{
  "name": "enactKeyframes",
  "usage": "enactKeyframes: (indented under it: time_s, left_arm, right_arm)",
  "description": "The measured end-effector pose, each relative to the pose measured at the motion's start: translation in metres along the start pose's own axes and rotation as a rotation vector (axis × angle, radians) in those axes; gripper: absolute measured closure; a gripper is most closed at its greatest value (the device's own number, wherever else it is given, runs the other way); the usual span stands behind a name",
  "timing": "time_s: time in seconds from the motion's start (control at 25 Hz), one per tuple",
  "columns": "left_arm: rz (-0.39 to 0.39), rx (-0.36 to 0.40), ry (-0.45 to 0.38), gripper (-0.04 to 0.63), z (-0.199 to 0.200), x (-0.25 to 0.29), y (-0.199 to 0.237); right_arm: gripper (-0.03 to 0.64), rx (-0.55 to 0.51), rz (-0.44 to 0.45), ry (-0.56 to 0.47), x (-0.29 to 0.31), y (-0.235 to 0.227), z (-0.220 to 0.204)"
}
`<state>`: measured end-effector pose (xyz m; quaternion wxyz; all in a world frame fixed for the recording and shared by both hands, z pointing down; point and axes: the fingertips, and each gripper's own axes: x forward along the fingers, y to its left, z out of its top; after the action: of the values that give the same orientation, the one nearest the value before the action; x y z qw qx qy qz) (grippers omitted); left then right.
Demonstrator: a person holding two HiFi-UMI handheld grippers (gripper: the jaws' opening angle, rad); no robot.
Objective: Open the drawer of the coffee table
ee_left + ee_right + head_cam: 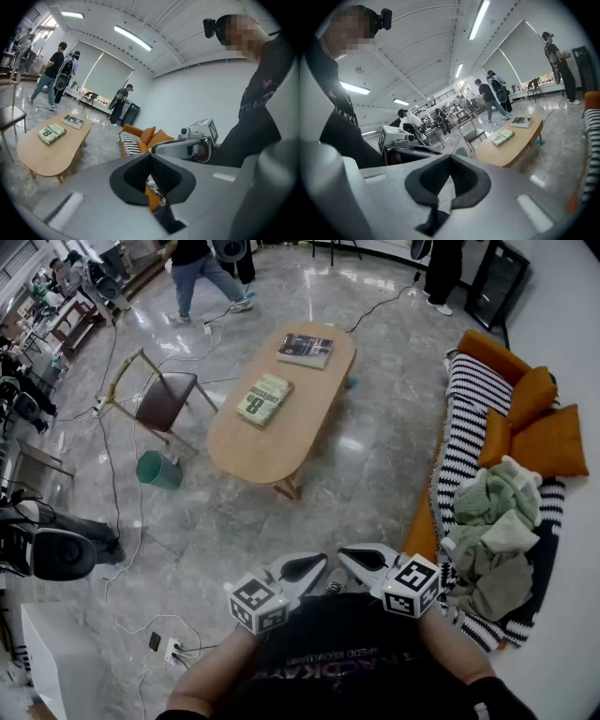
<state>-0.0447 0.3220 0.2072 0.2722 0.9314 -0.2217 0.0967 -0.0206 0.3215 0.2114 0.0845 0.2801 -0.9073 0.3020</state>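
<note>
The oval wooden coffee table (302,424) stands mid-floor, well ahead of me, with two books (265,399) on its top. No drawer shows in any view. Both grippers are held close to my chest, far from the table. My left gripper (306,569) is shut with nothing in it, and so is my right gripper (364,560). Their tips point toward each other, a small gap apart. In the left gripper view the shut jaws (151,157) face the sofa, with the table (42,151) at the left. The right gripper view has the table (516,143) beyond its shut jaws (450,160).
A chair (165,397) and a green bin (158,470) stand left of the table. An orange sofa (525,418) with striped cover and piled clothes (492,531) runs along the right. Cables and a power strip (171,650) lie on the floor. People (200,273) walk at the far end.
</note>
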Motion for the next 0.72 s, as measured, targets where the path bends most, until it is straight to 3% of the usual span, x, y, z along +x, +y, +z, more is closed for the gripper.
enactKeyframes:
  time_s: [0.48,0.72]
  left_arm:
    - [-0.009,0.001,-0.004,0.598,0.0006,0.0001,-0.0001]
    - [-0.037,-0.006,0.003,0.598,-0.0069,-0.002,-0.0018]
  right_arm:
    - [0.617,0.001,0.007,0.004,0.0019,0.0008,0.001]
    - [0.617,-0.015,0.054,-0.023,0.0035,0.0075,0.0059]
